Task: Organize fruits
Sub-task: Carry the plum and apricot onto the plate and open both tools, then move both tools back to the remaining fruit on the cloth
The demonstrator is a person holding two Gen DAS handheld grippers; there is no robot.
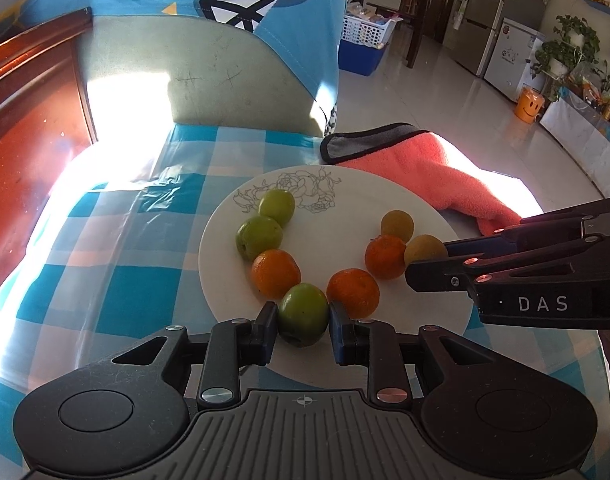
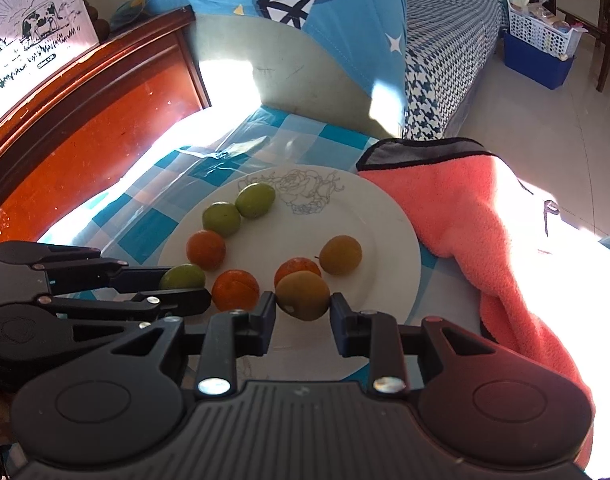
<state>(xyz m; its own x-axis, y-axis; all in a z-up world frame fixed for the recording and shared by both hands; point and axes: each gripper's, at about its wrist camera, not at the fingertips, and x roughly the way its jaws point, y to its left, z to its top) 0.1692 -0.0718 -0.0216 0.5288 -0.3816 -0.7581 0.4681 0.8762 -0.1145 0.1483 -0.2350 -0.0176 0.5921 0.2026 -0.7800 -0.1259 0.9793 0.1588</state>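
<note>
My left tool (image 1: 303, 316) is clamped on a round green fruit (image 1: 303, 314) at the near rim of the white flower-printed plate (image 1: 437, 216). My right tool (image 2: 303, 306) pinches a yellow-brown oval fruit (image 2: 303, 295), its long axis crosswise between the pads. Both fruits sit directly ahead of their tools, low over the plate on the blue-checked desk (image 1: 117, 280).
</note>
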